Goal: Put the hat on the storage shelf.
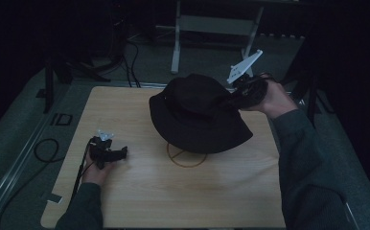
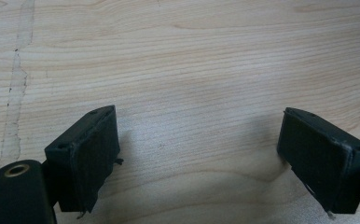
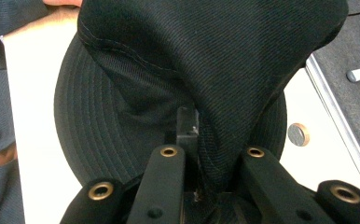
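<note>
High view: the bench [image 1: 173, 191] is seen carrying a black hat [image 1: 197, 115] just above centre, lifted at its 2 o'clock side. The right gripper [image 1: 232, 99] is clamped on the hat's crown. At 8 o'clock, the left gripper [image 1: 121, 153] is held with jaws apart.

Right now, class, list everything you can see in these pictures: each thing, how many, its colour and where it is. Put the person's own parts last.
Hat: one, black, brimmed, at the table's middle-right, its crown pinched and lifted at the far right side.
Table: one, light wood, with a brown ring mark partly under the hat's near brim.
Cables: several, black, on the grey floor to the left and behind.
Metal stand: one, pale grey, beyond the table.
Left gripper: one, black, resting low at the table's left, fingers apart, nothing between.
Right gripper: one, black with a white plate, closed on the hat.
Hands: two; sleeves dark grey-green.
</note>
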